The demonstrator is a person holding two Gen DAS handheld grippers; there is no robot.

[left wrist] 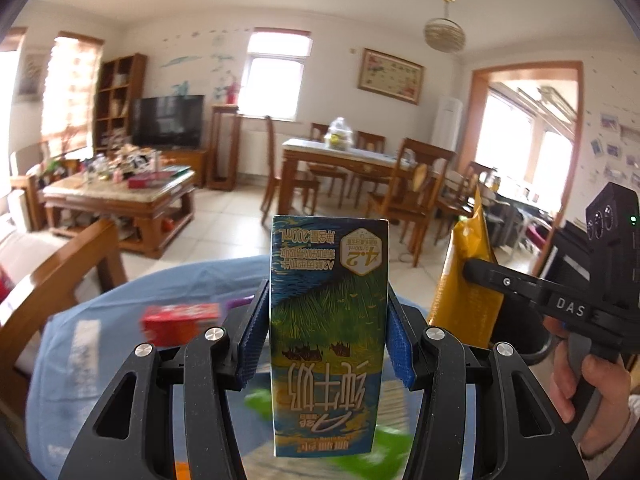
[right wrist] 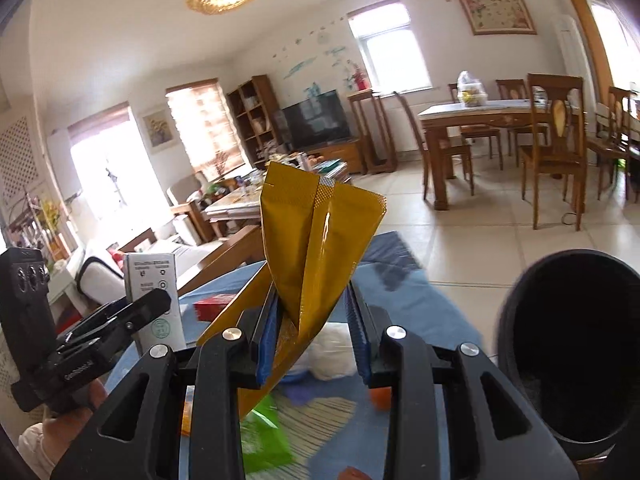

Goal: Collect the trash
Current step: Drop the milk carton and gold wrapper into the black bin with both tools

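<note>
My left gripper [left wrist: 328, 300] is shut on a blue-green milk carton [left wrist: 328, 320], held upside down with a blue pad pressed against each side. In the right wrist view the same carton [right wrist: 154, 280] shows at the left. My right gripper [right wrist: 314, 300] is shut on a crumpled gold foil wrapper [right wrist: 316, 248] that sticks up between its pads. The wrapper [left wrist: 464, 308] also shows at the right of the left wrist view, pinched by a black finger [left wrist: 480, 270]. Both grippers hang above a table with a blue cloth [right wrist: 420, 292]. A black bin [right wrist: 576, 344] gapes at the right.
On the cloth lie a red box [left wrist: 180, 322], a green wrapper [right wrist: 264, 440], white crumpled paper [right wrist: 332, 352] and an orange piece [right wrist: 380, 396]. A wooden chair back [left wrist: 60, 280] stands at the left. Beyond are a tiled floor, a coffee table [left wrist: 120, 196] and a dining table [left wrist: 340, 156].
</note>
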